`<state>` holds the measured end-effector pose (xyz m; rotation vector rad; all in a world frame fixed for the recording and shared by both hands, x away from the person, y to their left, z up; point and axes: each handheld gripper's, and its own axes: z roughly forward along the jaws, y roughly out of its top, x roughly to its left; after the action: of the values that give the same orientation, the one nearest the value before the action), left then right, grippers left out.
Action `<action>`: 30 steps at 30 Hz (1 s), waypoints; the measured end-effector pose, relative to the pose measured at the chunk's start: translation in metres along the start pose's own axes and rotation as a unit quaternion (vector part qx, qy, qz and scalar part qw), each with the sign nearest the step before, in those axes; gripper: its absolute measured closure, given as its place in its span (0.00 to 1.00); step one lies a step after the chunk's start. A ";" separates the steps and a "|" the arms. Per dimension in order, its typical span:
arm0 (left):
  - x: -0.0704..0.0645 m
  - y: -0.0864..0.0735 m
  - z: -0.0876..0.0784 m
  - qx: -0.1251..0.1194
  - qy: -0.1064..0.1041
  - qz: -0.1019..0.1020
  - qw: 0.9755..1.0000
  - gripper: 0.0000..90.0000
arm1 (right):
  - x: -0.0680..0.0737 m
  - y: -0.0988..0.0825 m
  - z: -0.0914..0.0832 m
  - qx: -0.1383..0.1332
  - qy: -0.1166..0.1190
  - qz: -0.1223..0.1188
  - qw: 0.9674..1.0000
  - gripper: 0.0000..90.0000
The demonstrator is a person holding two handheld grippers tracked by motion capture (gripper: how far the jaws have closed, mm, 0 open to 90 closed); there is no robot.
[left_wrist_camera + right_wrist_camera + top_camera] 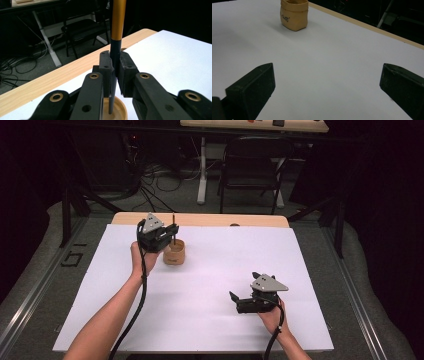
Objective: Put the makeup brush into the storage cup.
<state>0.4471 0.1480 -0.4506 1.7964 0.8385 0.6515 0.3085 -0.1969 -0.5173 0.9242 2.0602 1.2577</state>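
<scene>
We note a small tan pouch-like cup point(174, 253) standing upright on the white sheet point(200, 290) toward the far left of the tabletop point(200, 219); its wall carries small dark lettering. The left tool point(115, 72) is above it, jaws closed on a slim pen point(117, 30), held upright, its lower tip down inside the cup's mouth. The pen has a gold upper barrel and dark grey lower section. The right tool point(327, 92) sits near the front right, jaws spread wide, gripping nothing. Broad bare sheet lies between the tools; the wooden far edge runs just behind the cup.
</scene>
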 end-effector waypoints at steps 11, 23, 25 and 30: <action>0.003 -0.008 0.012 0.016 0.005 -0.006 1.000 0.92 | -0.001 0.000 0.000 0.001 0.000 0.000 1.000 0.00; 0.007 -0.014 0.019 0.026 0.013 -0.016 0.999 0.92 | -0.001 0.000 0.000 0.001 0.001 -0.001 1.000 0.00; 0.007 -0.015 0.020 0.028 0.014 -0.017 0.999 0.92 | -0.001 0.000 0.000 0.002 0.001 -0.001 1.000 0.00; 0.006 -0.016 0.022 0.030 0.015 -0.017 0.999 0.92 | 0.000 0.000 0.000 0.002 0.001 -0.002 1.000 0.00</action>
<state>0.4632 0.1450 -0.4731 1.8264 0.9158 0.6382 0.3087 -0.1974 -0.5174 0.9206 2.0671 1.2529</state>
